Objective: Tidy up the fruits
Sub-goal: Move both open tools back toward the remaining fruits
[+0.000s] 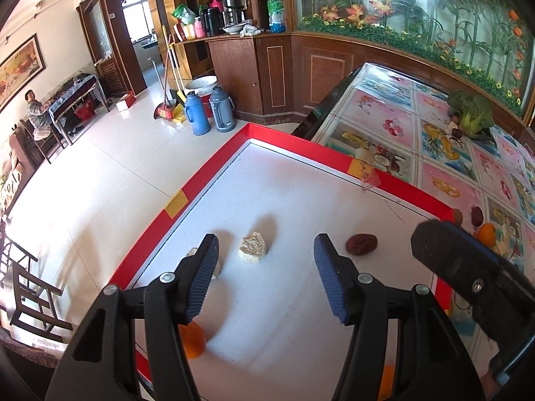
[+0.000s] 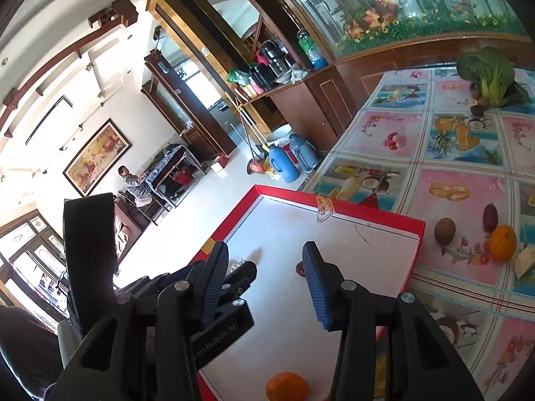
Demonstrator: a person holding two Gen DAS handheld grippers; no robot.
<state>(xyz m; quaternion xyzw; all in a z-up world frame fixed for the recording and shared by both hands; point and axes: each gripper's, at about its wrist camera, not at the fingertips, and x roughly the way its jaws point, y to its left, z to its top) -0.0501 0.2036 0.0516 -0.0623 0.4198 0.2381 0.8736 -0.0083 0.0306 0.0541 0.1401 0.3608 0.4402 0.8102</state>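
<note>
In the red-rimmed tray (image 1: 214, 173) — date (image 1: 361, 244), orange (image 2: 286, 386).

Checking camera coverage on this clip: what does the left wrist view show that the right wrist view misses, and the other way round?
Only the left wrist view shows the pale puffed-rice block clearly, lying in the tray between the open left gripper fingers. Only the right wrist view shows the brown kiwi-like fruit whole on the tablecloth, beside an orange. Both share the red-rimmed tray, the dark red date, the broccoli, and an open right gripper holding nothing.
</note>
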